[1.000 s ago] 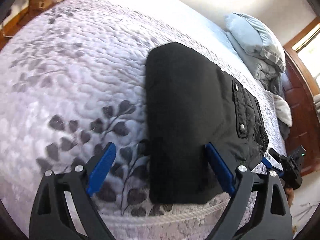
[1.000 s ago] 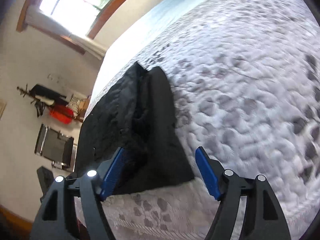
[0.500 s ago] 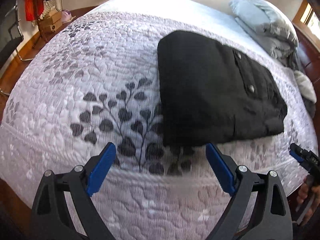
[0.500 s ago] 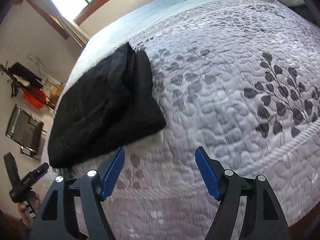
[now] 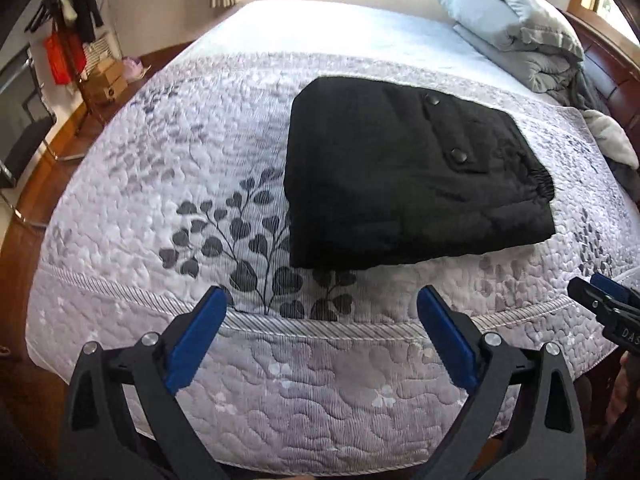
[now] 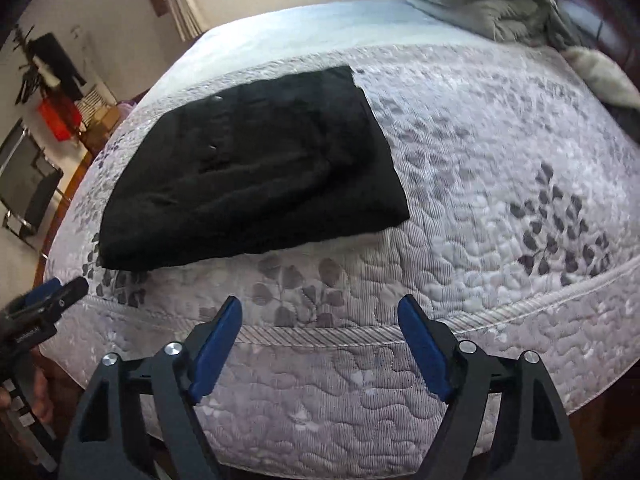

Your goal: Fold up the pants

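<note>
The black pants (image 5: 400, 168) lie folded into a thick rectangle on the quilted bed (image 5: 168, 152), with two snap buttons facing up. In the right wrist view the same pants (image 6: 256, 168) sit left of centre. My left gripper (image 5: 322, 304) hovers off the bed's near edge, short of the pants, its jaws opening with nothing between them. My right gripper (image 6: 320, 314) also hangs back over the near edge, its jaws opening and empty. Each gripper shows at the other view's side edge, right gripper (image 5: 608, 300) and left gripper (image 6: 44, 300).
A grey pillow and bundled blanket (image 5: 516, 28) lie at the head of the bed by a wooden headboard (image 5: 600, 52). To the left stand a chair (image 6: 28, 192), boxes (image 5: 106, 80) and a clothes rack with a red item (image 5: 60, 56) on a wood floor.
Both grippers have pulled back and up from the pants' near edge, off the bed's front, and rolled level. The folded pants stay lying flat. Both sets of jaws stand slightly wider.
</note>
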Motion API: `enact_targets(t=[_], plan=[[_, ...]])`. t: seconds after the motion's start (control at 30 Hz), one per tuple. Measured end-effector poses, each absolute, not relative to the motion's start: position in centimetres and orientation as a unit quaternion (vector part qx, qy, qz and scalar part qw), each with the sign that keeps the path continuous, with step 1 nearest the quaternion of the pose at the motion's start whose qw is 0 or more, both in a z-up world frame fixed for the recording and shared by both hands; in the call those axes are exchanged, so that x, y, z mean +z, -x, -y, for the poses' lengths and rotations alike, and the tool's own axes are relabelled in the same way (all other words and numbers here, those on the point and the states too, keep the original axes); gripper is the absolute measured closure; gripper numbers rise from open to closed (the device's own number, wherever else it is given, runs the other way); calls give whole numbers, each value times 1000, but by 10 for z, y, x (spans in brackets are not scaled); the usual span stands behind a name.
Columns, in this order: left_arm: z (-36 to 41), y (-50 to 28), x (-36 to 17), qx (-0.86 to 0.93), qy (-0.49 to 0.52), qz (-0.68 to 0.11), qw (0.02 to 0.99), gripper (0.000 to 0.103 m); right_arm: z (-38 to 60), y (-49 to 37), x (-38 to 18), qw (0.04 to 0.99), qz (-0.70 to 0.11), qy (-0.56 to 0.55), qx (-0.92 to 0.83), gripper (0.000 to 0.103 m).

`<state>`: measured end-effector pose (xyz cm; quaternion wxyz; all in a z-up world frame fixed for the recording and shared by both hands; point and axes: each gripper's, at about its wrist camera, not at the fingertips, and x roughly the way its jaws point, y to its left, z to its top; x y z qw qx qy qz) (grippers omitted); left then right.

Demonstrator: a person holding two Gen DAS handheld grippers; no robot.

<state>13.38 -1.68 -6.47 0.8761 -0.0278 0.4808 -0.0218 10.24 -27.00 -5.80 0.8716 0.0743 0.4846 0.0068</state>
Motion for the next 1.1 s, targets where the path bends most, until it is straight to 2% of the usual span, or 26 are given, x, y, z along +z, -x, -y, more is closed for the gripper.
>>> enact_targets(t=[0.33, 1.1], plan=[[11, -121, -45, -8, 14, -467, 884, 7, 269, -84, -28, 881, -464, -85, 27, 22], [15, -112, -44, -26, 17, -476, 879, 6, 255, -87, -46, 864, -493, -92, 33, 21]])
